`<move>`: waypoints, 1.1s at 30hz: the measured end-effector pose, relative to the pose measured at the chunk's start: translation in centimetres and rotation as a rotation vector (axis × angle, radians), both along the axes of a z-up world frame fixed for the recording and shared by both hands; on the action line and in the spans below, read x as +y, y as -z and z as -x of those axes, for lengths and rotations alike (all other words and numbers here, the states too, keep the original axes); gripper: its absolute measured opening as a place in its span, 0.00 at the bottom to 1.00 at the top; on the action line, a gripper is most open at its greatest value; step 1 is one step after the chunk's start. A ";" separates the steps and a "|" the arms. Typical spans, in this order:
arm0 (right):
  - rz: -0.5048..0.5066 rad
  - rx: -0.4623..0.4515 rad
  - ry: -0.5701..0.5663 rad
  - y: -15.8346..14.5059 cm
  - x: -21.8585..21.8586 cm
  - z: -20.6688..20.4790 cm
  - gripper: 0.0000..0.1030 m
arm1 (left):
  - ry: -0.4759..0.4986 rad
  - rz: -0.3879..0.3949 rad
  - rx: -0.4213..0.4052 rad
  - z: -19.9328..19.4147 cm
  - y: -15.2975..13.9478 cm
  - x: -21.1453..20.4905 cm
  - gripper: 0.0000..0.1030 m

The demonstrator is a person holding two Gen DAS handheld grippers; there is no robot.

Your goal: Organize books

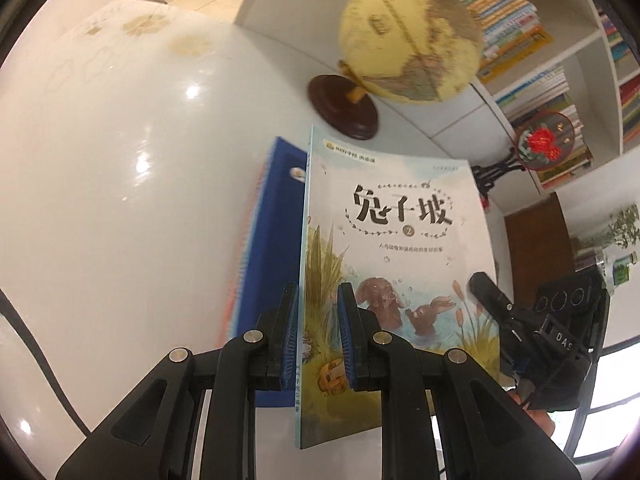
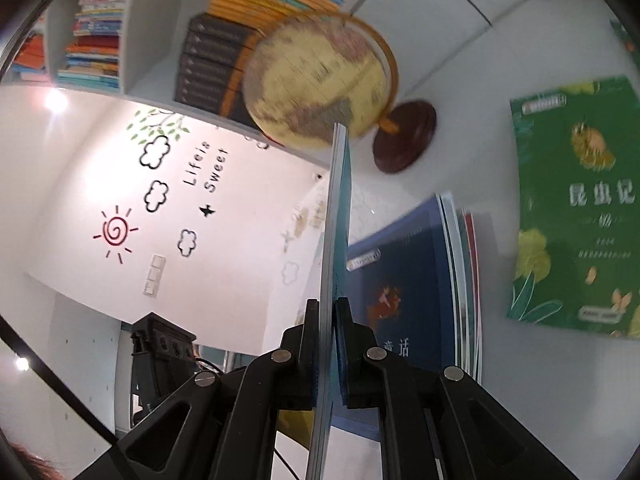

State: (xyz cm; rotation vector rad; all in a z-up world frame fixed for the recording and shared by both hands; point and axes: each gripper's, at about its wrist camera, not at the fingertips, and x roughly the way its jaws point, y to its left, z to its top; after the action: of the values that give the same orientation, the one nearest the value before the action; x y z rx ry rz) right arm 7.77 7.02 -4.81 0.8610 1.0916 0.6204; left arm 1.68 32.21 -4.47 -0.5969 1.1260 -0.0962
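Note:
A light blue rabbit picture book [image 1: 384,248] is held up off the white table [image 1: 120,180]. My left gripper [image 1: 318,336] is shut on its spine edge. My right gripper [image 2: 327,344] is shut on the same book, seen edge-on [image 2: 338,216], and it shows at the book's far edge in the left wrist view [image 1: 504,312]. Below it lies a stack of books with a dark blue cover on top [image 2: 404,280], also visible in the left wrist view [image 1: 272,240]. A green insect book [image 2: 576,208] lies flat to the right of the stack.
A yellow globe [image 1: 408,40] on a dark wooden base [image 1: 344,108] stands behind the stack, also in the right wrist view [image 2: 320,80]. White bookshelves full of books [image 1: 532,32] rise behind it. A red round fan ornament [image 1: 544,140] stands on its shelf.

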 end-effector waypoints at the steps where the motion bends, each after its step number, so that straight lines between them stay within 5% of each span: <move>1: 0.003 0.011 0.000 0.4 0.3 0.0 0.07 | -0.002 -0.007 0.007 0.0 0.3 0.2 0.15; 19: 0.106 0.197 -0.004 5.8 1.6 0.5 0.07 | 0.013 -0.087 0.089 0.0 3.2 0.6 0.15; 33: 0.056 0.247 0.002 6.7 1.5 0.8 0.11 | -0.009 -0.150 0.140 -0.3 3.9 0.3 0.25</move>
State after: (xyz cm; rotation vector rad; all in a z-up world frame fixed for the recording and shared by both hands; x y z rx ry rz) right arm 6.93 8.48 -11.49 0.9065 1.3242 0.4882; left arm 1.96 32.46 -8.37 -0.4799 1.2542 0.0387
